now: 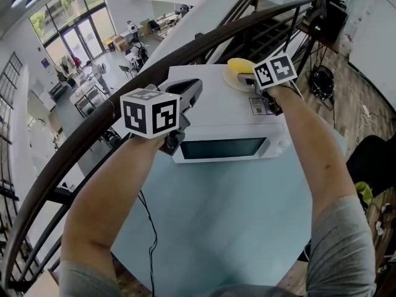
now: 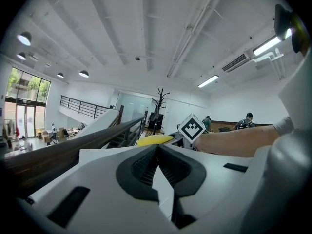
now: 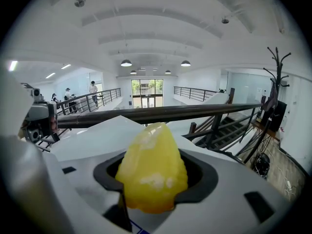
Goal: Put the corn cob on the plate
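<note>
The yellow corn cob (image 1: 238,65) is held in my right gripper (image 1: 245,77), just above a pale plate (image 1: 232,83) that sits on the far right of the white microwave's top (image 1: 216,107). In the right gripper view the corn cob (image 3: 152,172) fills the gap between the jaws of the right gripper (image 3: 153,152), which is shut on it. My left gripper (image 1: 193,89) hovers over the microwave's left top edge, shut with nothing in it. In the left gripper view its jaws (image 2: 157,149) meet at the tips, and the corn cob (image 2: 155,140) shows beyond them.
The microwave stands on a round light-blue table (image 1: 235,215). A dark curved handrail (image 1: 93,129) runs behind it, with a drop to a lower floor beyond. A black cable (image 1: 148,228) hangs off the table's left edge.
</note>
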`<control>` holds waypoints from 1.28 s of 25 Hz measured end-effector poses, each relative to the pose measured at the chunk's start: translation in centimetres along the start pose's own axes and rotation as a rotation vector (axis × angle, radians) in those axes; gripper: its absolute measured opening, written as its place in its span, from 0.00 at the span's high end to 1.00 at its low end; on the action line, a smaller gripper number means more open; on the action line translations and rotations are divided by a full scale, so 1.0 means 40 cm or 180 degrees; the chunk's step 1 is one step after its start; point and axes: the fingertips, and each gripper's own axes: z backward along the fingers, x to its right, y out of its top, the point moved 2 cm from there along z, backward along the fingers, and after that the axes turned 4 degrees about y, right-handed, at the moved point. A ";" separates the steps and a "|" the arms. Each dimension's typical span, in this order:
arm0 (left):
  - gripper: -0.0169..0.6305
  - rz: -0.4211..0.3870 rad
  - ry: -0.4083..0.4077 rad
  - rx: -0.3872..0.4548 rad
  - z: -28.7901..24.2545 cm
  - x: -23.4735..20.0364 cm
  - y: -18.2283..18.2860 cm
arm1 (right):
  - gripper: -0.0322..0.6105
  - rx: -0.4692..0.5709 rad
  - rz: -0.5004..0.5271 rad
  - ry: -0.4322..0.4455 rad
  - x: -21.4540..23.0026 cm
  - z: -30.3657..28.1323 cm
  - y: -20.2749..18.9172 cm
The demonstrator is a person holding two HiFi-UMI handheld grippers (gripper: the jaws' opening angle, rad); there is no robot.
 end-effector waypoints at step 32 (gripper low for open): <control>0.95 -0.0049 -0.0020 -0.0043 -0.007 0.018 -0.015 | 0.49 -0.0157 0.0193 -0.0134 0.018 0.004 -0.040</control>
